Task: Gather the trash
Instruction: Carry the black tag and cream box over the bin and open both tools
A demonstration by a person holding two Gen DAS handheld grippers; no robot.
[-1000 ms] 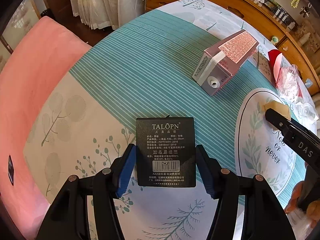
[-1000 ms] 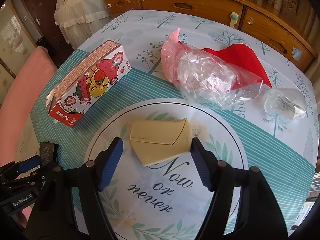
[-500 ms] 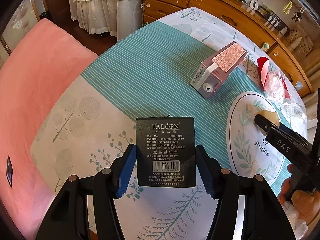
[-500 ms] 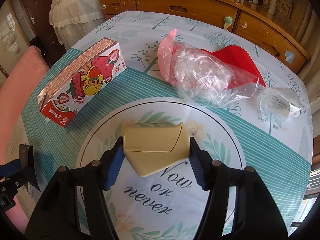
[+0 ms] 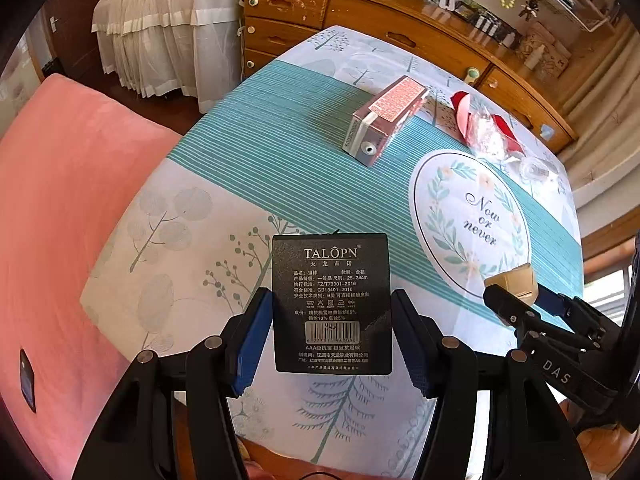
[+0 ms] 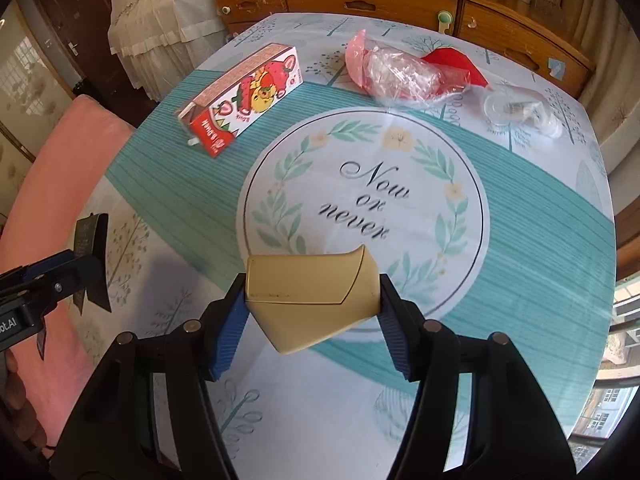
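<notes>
Carton (image 6: 244, 100) lies left of plastic bag (image 6: 404, 72) on table (image 6: 540, 208).

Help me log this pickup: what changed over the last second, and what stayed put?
The right gripper closed on the beige box and lifted it off the round print. The left gripper carried the black tag up. The strawberry carton, plastic bag and clear cup stayed put.

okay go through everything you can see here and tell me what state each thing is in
left gripper: shut on black TALOPN tag, lifted off table
right gripper: shut on beige paper cup, flattened, lifted
strawberry carton: lying on its side
plastic bag: crumpled, on tablecloth
clear lid: lying on tablecloth
</notes>
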